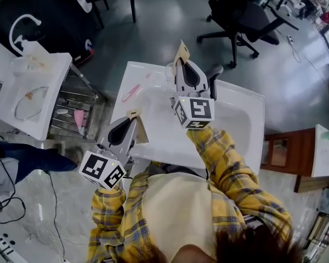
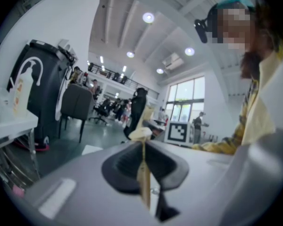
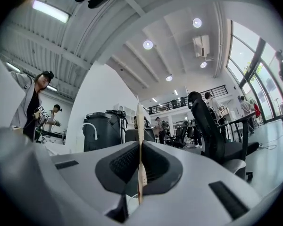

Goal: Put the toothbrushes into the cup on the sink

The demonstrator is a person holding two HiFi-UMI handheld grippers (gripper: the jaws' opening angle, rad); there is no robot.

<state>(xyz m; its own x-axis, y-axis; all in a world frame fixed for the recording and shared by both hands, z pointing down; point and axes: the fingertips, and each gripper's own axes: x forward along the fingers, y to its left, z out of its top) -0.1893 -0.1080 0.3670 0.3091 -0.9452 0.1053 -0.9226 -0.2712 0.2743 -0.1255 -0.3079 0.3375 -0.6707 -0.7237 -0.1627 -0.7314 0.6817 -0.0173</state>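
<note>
Here, only the head view shows the work surface: a white sink [image 1: 238, 114] in front of a person in a yellow plaid shirt [image 1: 230, 174], with one pink toothbrush [image 1: 130, 92] lying on the rim near the sink's far left corner, touched by neither tool. In that view the left gripper [image 1: 134, 114] hangs over the sink's left edge, near its front corner, and the right gripper [image 1: 181, 52] is raised over the far edge, both pointing away from the person. The gripper views settle the fingers. The left gripper [image 2: 141, 134] has its tan pads pressed together with nothing between them, and so does the right gripper [image 3: 139, 108]. Neither of those views shows the sink or the toothbrush. The left gripper view looks across the room and catches the right gripper's marker cube [image 2: 178, 132]. The right gripper view looks up at a ribbed ceiling with round lights. The floor is grey, with a black office chair [image 1: 241, 15] beyond the sink, a second white basin unit [image 1: 44, 86] at the left and a wooden cabinet [image 1: 288, 152] at the right.
</note>
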